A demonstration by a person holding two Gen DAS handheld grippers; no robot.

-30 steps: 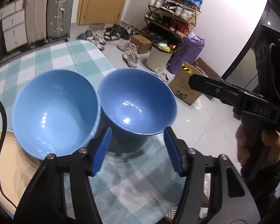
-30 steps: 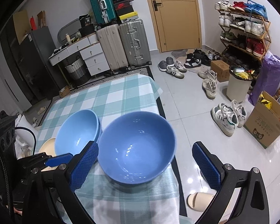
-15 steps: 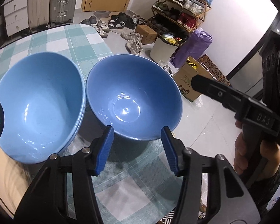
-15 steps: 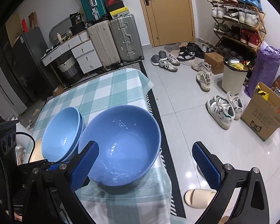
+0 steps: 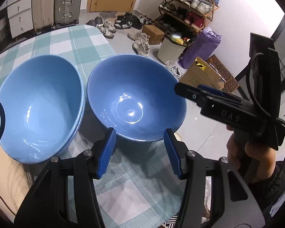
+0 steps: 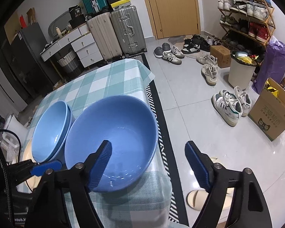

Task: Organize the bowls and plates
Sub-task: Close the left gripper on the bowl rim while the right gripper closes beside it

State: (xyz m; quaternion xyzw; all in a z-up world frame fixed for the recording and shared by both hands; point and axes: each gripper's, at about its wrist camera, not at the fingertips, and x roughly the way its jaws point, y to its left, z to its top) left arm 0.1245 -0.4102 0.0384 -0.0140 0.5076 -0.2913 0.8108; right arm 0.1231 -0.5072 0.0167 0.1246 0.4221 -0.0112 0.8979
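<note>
Already two light blue bowls (image 6: 51, 131) sit nested together on the checked tablecloth (image 5: 81, 43), leaning on a cream plate (image 5: 7, 172) at the left; that much of the sorting looks done. Left to do, I judge, is the darker blue bowl (image 6: 114, 138), which stands alone at the table's near right corner, just beside the nested pair.

The right gripper (image 6: 148, 163) has just been closing, and its jaws straddle that bowl's near right rim: one blue pad inside the bowl, the other out over the floor, with no pad pressing yet. The left gripper (image 5: 140, 152) hangs partly spread, both pads short of the bowl's near wall, gripping nothing.

The right wrist view shows the doubled rim of the nested pair and how close the single bowl stands to the table edge, with a slipper (image 6: 203, 197) on the floor below. The left wrist view shows the person's hand (image 5: 245, 153) on the right gripper's handle, and the single bowl's bare inside.
</note>
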